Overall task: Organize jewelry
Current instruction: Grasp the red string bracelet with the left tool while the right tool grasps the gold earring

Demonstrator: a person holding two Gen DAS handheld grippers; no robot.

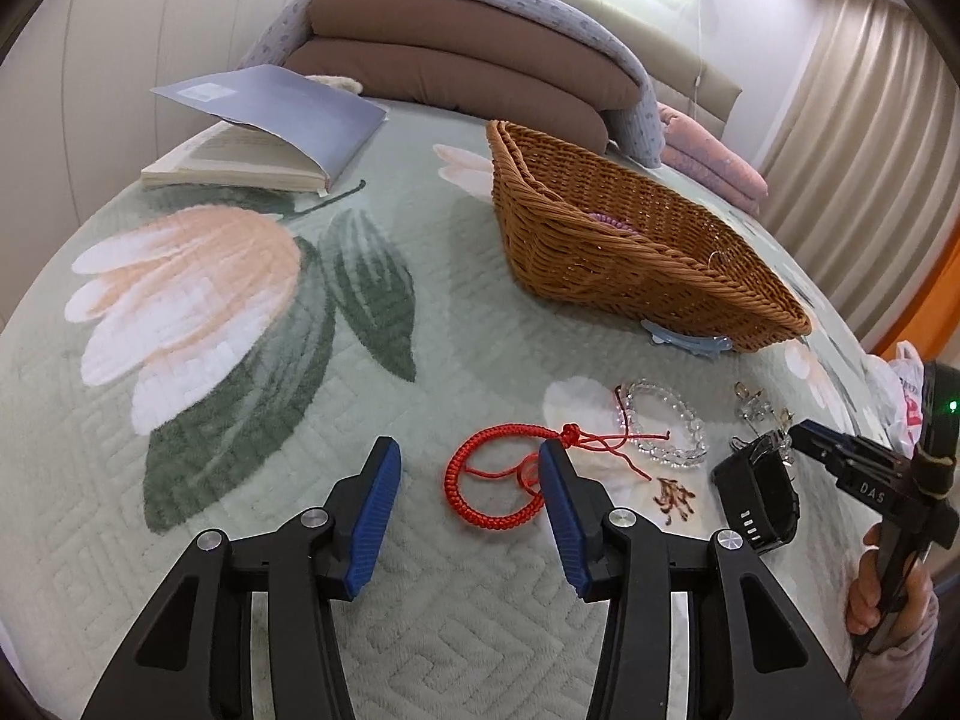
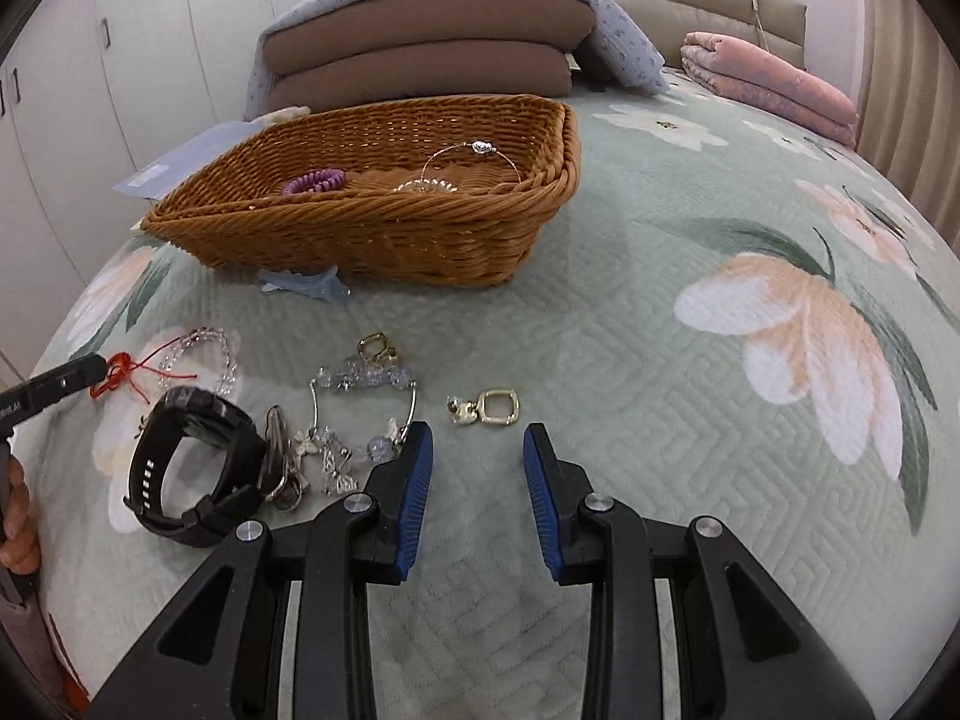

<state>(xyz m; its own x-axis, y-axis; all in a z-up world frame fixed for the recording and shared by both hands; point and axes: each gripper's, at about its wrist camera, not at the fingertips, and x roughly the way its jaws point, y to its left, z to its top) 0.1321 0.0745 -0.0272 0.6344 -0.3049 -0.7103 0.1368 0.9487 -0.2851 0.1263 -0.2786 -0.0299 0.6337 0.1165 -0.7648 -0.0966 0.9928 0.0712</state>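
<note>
On the floral bedspread lies a red braided bracelet [image 1: 480, 480]. My left gripper [image 1: 468, 450] is open around its left part, and the right pad covers its right side without pressing. To the right lie a clear bead bracelet [image 1: 660, 426] and a black watch [image 1: 759, 492]. My right gripper [image 2: 478, 431] is open and empty, just short of a gold earring [image 2: 489, 409]. A silver charm bracelet [image 2: 360, 414] and a second gold earring [image 2: 375, 348] lie to its left. The wicker basket [image 2: 372, 228] holds a purple hair tie [image 2: 315, 180] and a thin bangle [image 2: 474, 150].
A blue hair clip [image 2: 312, 287] lies against the basket's front wall. An open book [image 1: 270, 138] rests at the back left, stacked brown pillows [image 1: 456, 60] behind it. A folded pink blanket [image 2: 774, 84] sits back right. A white bag [image 1: 900, 390] hangs past the bed's edge.
</note>
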